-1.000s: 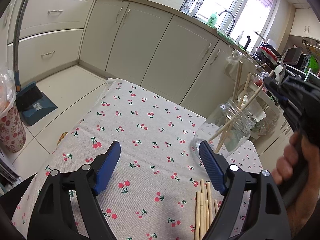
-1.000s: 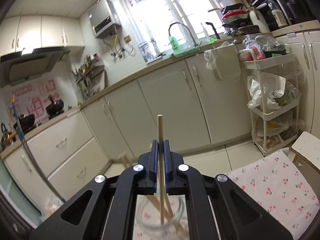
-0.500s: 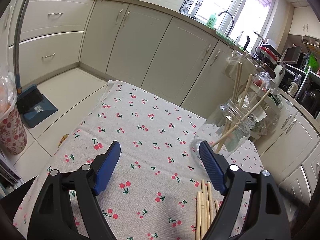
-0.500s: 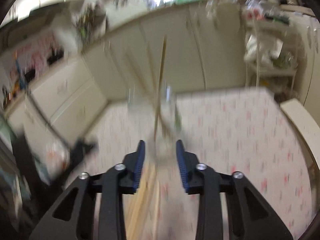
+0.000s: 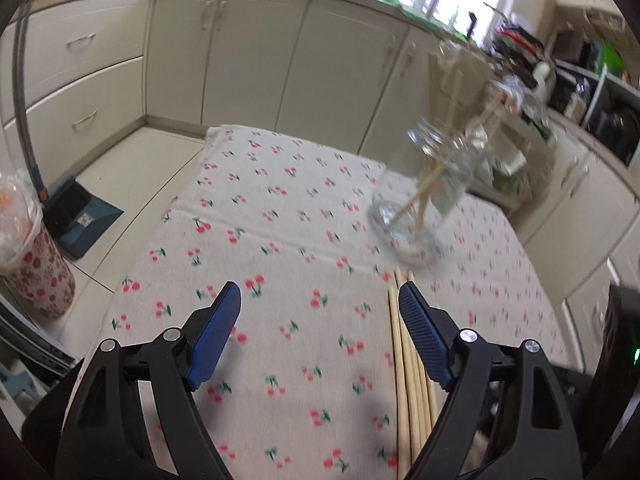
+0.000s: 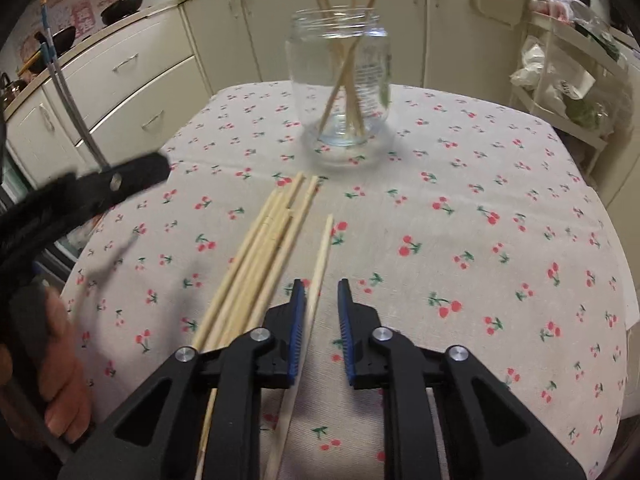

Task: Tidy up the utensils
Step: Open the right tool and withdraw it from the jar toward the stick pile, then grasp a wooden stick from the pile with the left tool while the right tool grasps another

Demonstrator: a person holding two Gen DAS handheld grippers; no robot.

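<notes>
Hovering low, my right gripper (image 6: 320,286) stands narrowly parted astride one loose pale wooden chopstick (image 6: 321,258); my left gripper (image 5: 320,304) gapes wide. Clear glass jar (image 6: 340,84) holding chopsticks stands toward cherry-print tablecloth's (image 6: 460,240) far edge; bundle of bamboo chopsticks (image 6: 260,256) nearer.

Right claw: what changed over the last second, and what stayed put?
The right claw let go of the chopstick it held over the glass jar, opened, and dropped back low over the loose chopsticks on the tablecloth, with the single chopstick between its jaws, not gripped. The left claw remained open and empty. The jar kept its place.
</notes>
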